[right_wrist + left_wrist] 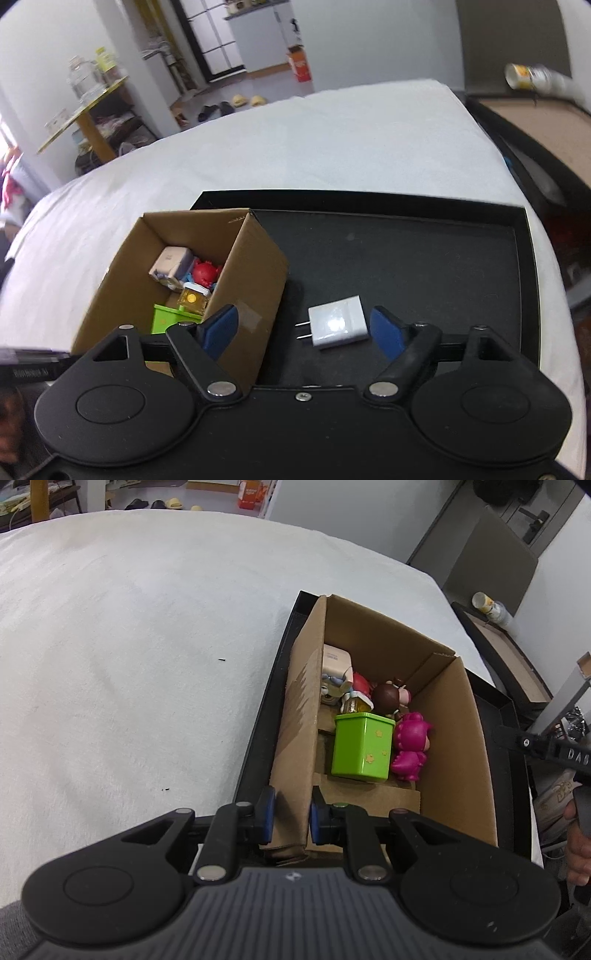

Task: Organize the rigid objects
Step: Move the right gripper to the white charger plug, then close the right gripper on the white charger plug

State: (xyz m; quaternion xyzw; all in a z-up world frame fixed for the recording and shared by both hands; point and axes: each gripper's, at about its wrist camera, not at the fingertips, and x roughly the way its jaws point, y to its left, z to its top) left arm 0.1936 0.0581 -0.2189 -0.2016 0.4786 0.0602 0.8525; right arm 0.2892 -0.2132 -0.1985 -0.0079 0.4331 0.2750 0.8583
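While the left tongs (291, 818) stay out of the matter of picking, their blue pads are clamped on the near left wall of a cardboard box (458, 738), one pad outside and one inside. That box stands open-topped at the left end of a shallow black tray (424, 258), which rests on a bench covered in white cloth (129, 646).

Inside the box lie several small things, packed close: a green square tub (362, 747) with yellow stars, a pink figure (410, 746) just beside it on the right, a brown-headed doll (386, 698) behind them, a red toy (205, 272), a small yellow block (192, 298), and a pale boxy item (336, 661) at the far end.

On the tray floor, to the right of the box and apart from it, lies a white plug (338, 326), flat on its side, its two metal prongs pointing left towards the box.

The right tongs (308, 330) stand wide apart, one blue pad by the box's right wall and the other just right of the plug. The plug lies between the pads; neither presses on it.
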